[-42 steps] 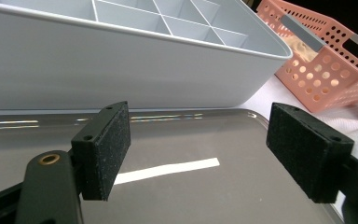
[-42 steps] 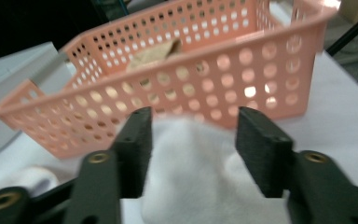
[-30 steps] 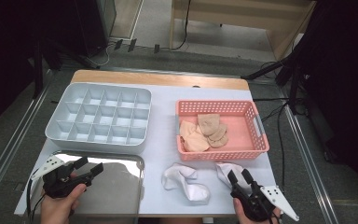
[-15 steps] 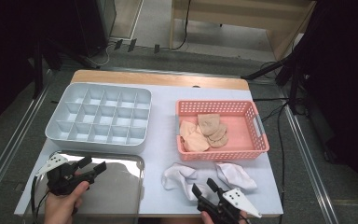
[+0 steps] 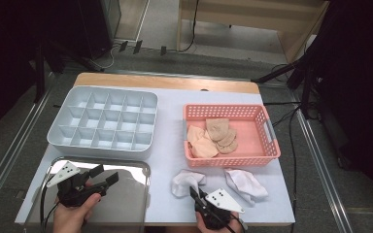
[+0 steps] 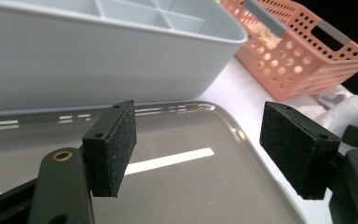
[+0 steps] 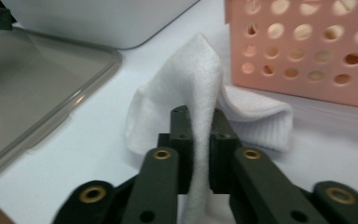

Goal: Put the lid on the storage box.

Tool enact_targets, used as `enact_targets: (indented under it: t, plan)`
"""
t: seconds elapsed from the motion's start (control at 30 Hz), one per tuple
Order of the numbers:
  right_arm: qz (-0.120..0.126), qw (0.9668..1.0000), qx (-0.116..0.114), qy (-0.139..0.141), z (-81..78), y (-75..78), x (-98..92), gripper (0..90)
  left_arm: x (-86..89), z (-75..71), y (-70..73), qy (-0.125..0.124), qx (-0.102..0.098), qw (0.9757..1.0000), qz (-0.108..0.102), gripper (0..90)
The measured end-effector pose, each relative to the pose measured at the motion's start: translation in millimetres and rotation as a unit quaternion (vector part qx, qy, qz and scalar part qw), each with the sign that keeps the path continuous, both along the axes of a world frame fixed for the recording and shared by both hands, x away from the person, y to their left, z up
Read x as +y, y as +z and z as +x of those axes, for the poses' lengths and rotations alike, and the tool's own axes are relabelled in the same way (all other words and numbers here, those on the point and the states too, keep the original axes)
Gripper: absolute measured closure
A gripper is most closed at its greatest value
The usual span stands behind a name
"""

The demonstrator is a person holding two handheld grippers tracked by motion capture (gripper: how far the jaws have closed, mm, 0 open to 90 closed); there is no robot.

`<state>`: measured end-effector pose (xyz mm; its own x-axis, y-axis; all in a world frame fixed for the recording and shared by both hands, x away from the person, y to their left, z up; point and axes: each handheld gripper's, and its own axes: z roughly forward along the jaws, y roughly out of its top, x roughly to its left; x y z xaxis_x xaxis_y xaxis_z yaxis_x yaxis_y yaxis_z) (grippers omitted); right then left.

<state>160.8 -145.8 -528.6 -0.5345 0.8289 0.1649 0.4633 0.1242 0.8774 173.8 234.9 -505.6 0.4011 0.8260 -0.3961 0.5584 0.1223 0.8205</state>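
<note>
My right gripper (image 5: 195, 193) (image 7: 199, 135) is at the table's front edge. Its jaws have just closed and are shut on a fold of a white sock (image 5: 184, 180) (image 7: 193, 88), which stands up between the pads. A second white sock (image 5: 245, 183) lies crumpled to its right. My left gripper (image 5: 104, 175) (image 6: 198, 140) hovers open over a shiny metal tray (image 5: 126, 204) (image 6: 177, 182) at the front left, with nothing between its pads.
A grey divided box (image 5: 104, 121) (image 6: 98, 51) with several empty cells sits behind the tray. A pink perforated basket (image 5: 267, 145) (image 6: 298, 51) (image 7: 307, 51) holding several beige socks (image 5: 213, 136) stands at the right, just behind the white socks.
My right gripper has moved left along the front edge, from the right-hand sock to the left one, and has closed on it. The left gripper has stayed over the tray.
</note>
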Motion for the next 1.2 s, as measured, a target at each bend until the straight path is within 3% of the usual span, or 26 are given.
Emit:
enact_targets:
  t: [0.07,0.37,0.47,0.53,0.57,0.63,0.7,0.8,0.87,0.9,0.97,1.0,1.03,1.1,1.13,1.2]
  plan:
    - [0.015,0.9999,0.000,0.007,-1.2,6.9,-9.0,87.8,-5.5,-1.9,4.0,-0.007,-0.007,1.0000,0.000,28.4]
    - [0.031,0.9994,-0.014,0.007,-16.3,33.5,-52.9,87.9,-28.8,-9.6,10.6,-0.041,-0.016,0.9990,0.008,29.2]
    - [0.031,0.9994,-0.012,0.011,-17.0,32.7,-52.9,87.8,-38.0,-11.7,10.7,-0.054,-0.018,0.9983,0.009,29.6]
    - [0.029,0.9994,0.007,0.018,-12.2,26.0,-45.5,86.5,-43.8,-12.5,9.8,-0.063,-0.017,0.9978,0.012,29.7]
    - [0.027,0.9993,0.015,0.022,-9.0,21.2,-40.5,82.1,-46.2,-12.7,9.0,-0.067,-0.016,0.9975,0.014,29.7]
    - [0.033,0.9991,0.004,0.028,-2.8,12.6,-32.2,63.7,-48.9,-12.7,7.0,-0.068,-0.015,0.9974,0.016,29.6]
    - [0.045,0.9987,-0.001,0.026,-0.6,12.6,-30.7,58.5,-48.3,-12.4,5.7,-0.067,-0.012,0.9975,0.017,29.6]
    - [0.060,0.9979,-0.022,0.003,-4.6,23.6,-43.9,50.7,-44.2,-10.8,5.1,-0.062,-0.011,0.9979,0.014,29.8]
    - [0.056,0.9968,-0.042,-0.039,-6.2,28.8,-62.6,49.8,-41.9,-9.8,4.7,-0.058,-0.009,0.9982,0.012,30.0]
    - [0.047,0.9956,-0.046,-0.067,-6.6,29.8,-72.7,48.2,-40.9,-9.4,4.6,-0.056,-0.010,0.9983,0.013,30.0]
    - [0.005,0.9909,-0.056,-0.123,-4.5,27.4,-89.7,43.7,-39.9,-9.2,4.8,-0.054,-0.010,0.9984,0.013,30.1]
    - [-0.007,0.9879,-0.050,-0.147,-2.7,25.0,-96.9,42.3,-39.4,-9.2,5.0,-0.054,-0.010,0.9984,0.012,30.1]
    - [-0.003,0.9867,-0.040,-0.157,0.2,22.2,-103.0,39.5,-38.9,-9.2,5.1,-0.055,-0.010,0.9984,0.012,30.1]
    - [-0.009,0.9865,-0.020,-0.162,7.3,14.1,-107.1,37.1,-38.6,-8.9,4.9,-0.053,-0.009,0.9985,0.012,30.1]
    - [-0.020,0.9873,-0.002,-0.158,11.8,8.6,-106.1,36.3,-38.4,-8.5,4.7,-0.053,-0.009,0.9985,0.012,30.1]
    - [-0.062,0.9847,0.001,-0.163,18.6,-3.2,-102.6,37.3,-38.3,-8.1,4.4,-0.053,-0.008,0.9985,0.013,30.1]
